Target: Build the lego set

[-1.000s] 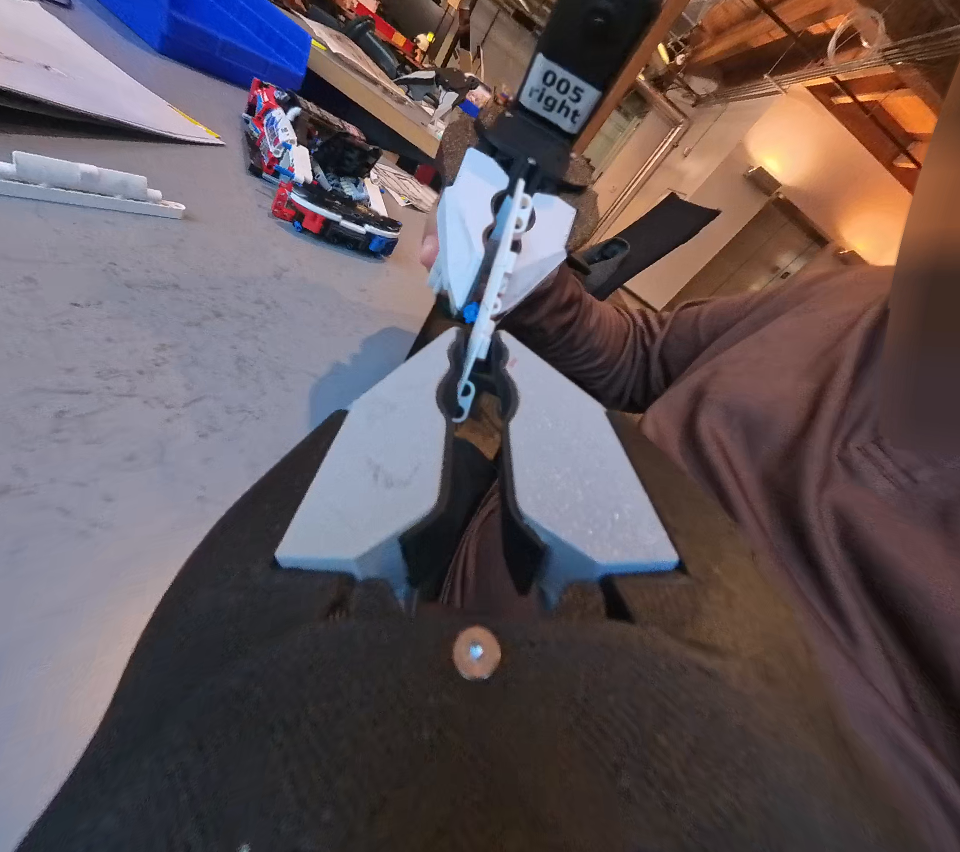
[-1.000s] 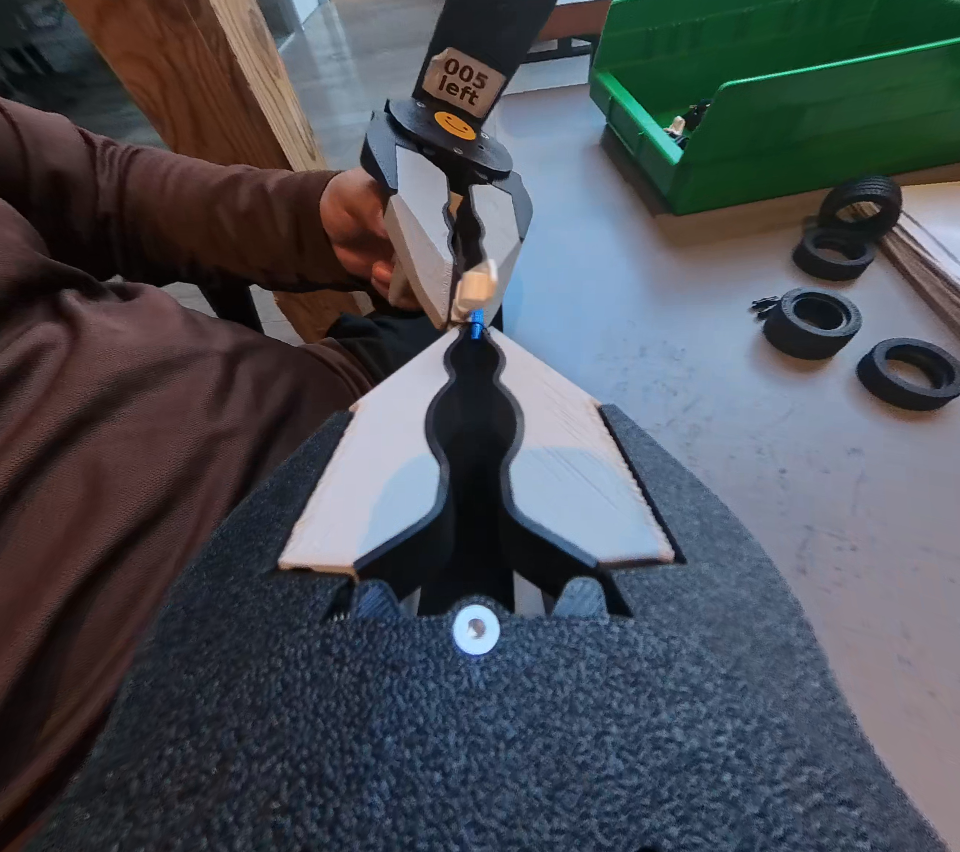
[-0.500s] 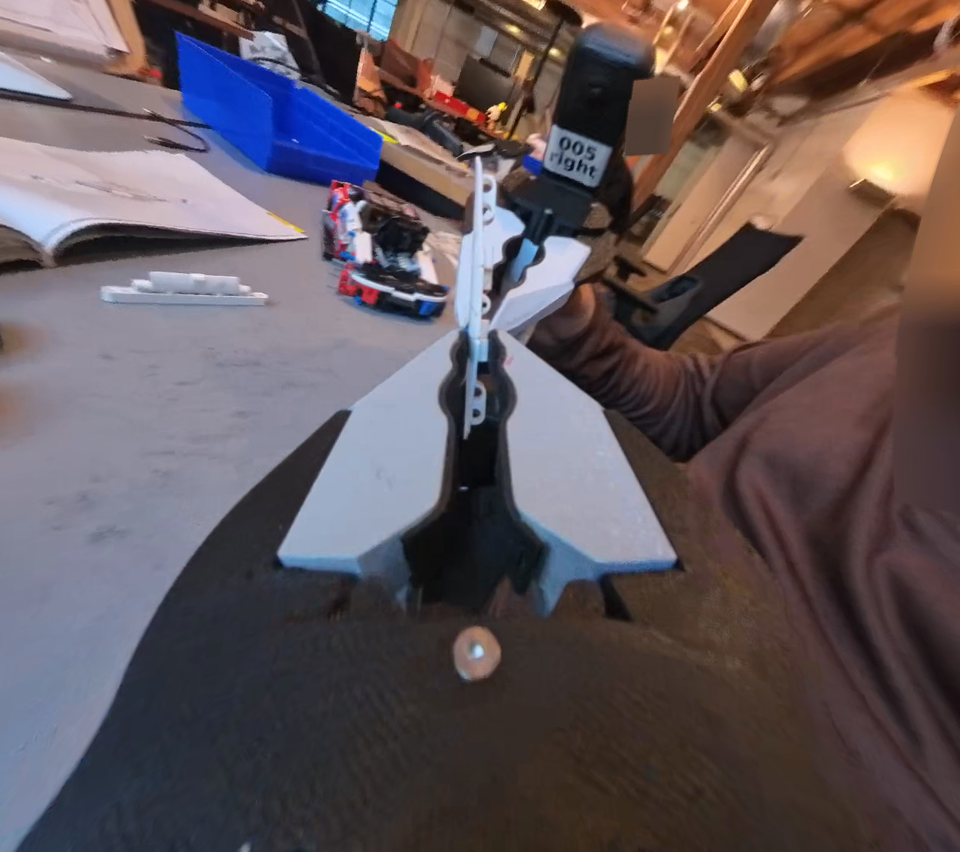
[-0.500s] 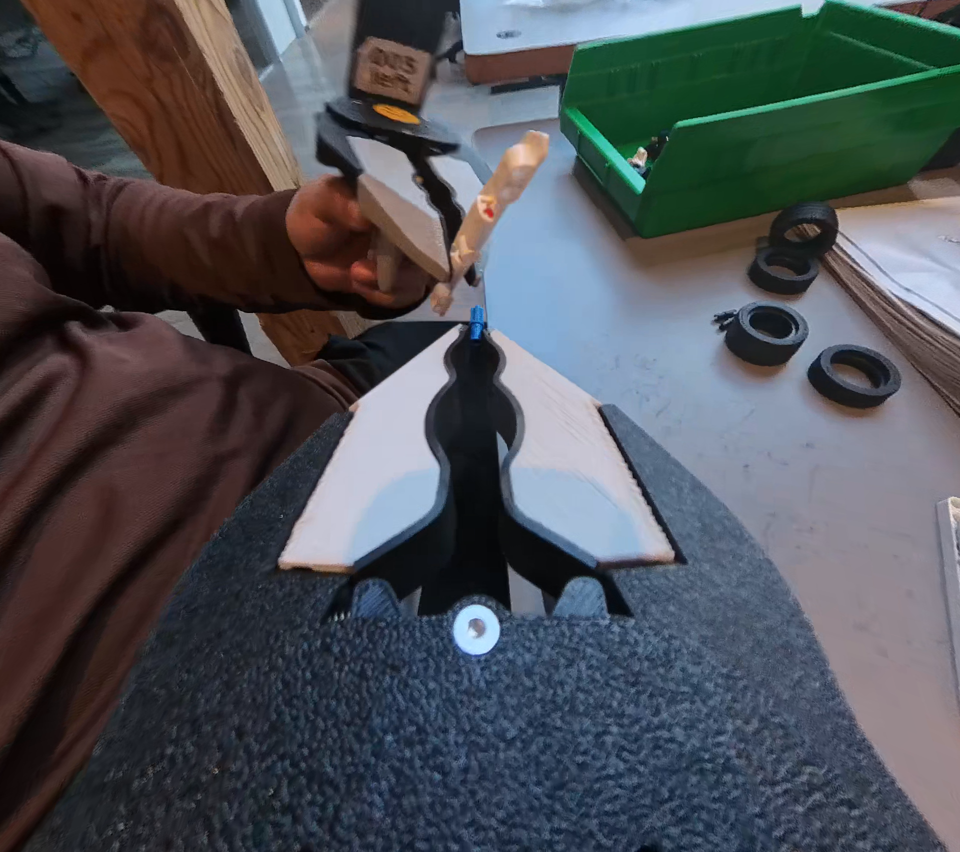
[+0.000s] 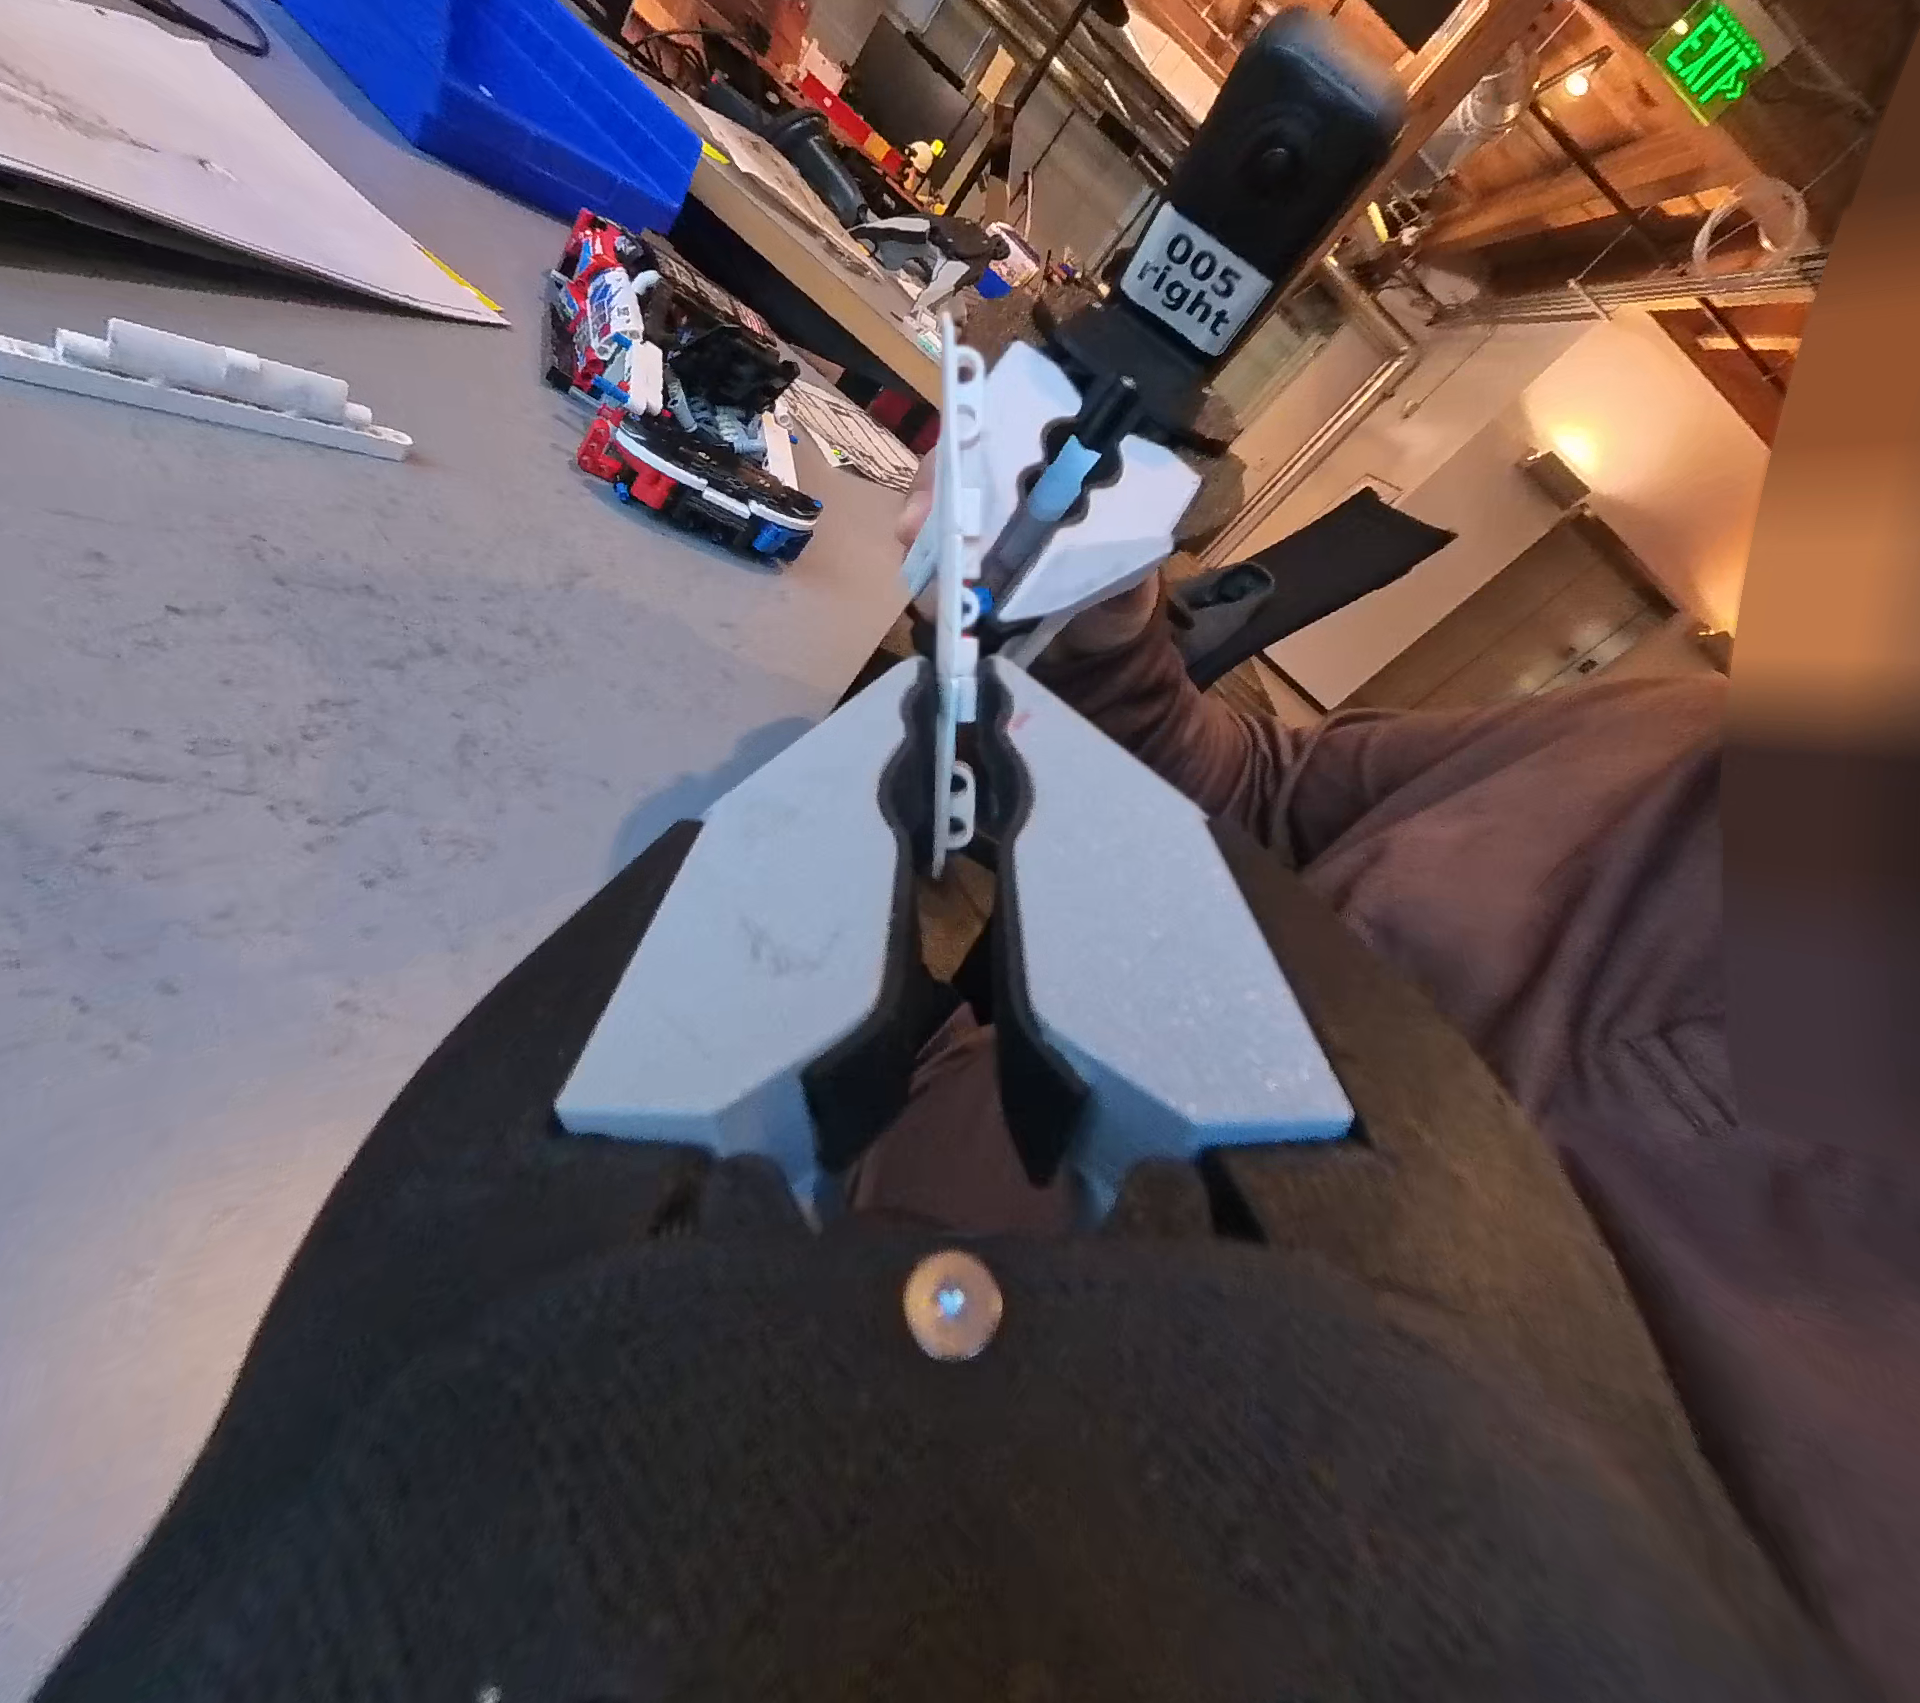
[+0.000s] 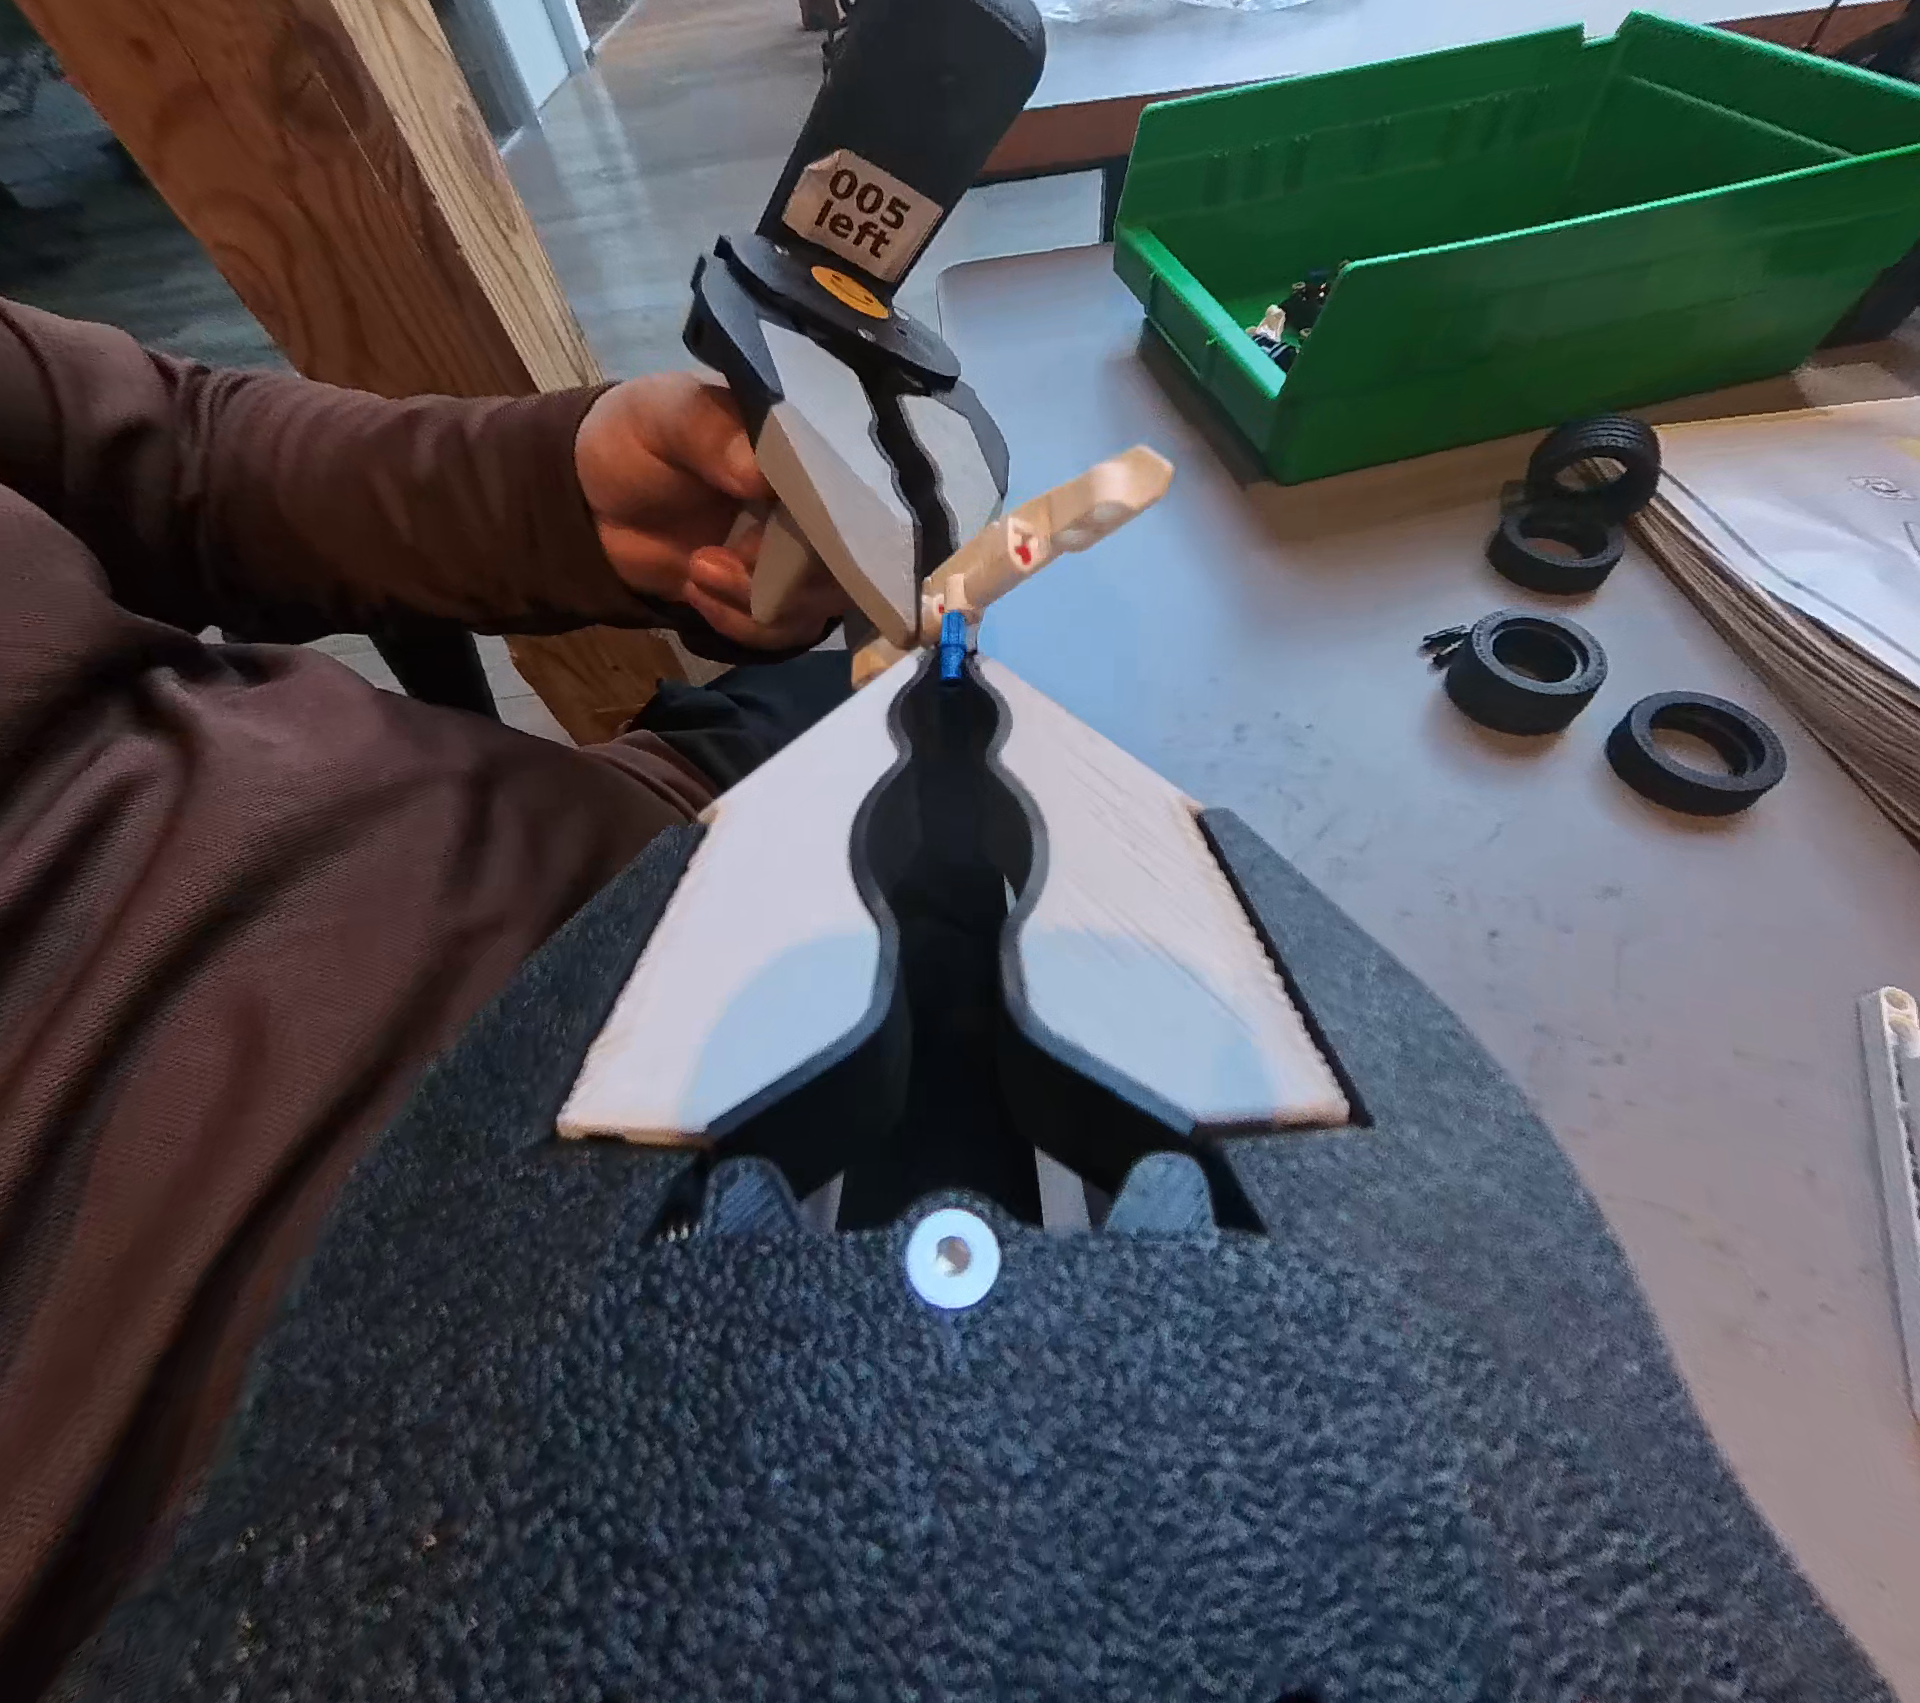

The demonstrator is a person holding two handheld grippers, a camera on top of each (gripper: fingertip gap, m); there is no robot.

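Since half a second earlier, you brought the white beam (image 6: 1039, 526) back against the blue pin (image 6: 950, 654). Your left hand-held gripper (image 5: 954, 685) clamped the beam; your right hand-held gripper (image 6: 950, 666) pinched the pin. Each carried a printed label.

My left camera looks along my left claw (image 5: 951, 677), tilted, across the grey surface (image 5: 312, 666) toward far workbenches. My right camera looks along my right claw (image 6: 951, 666), down over the same surface toward a green bin (image 6: 1507, 323). They face each other closely, each seeing the other claw and the white beam (image 5: 951, 510).
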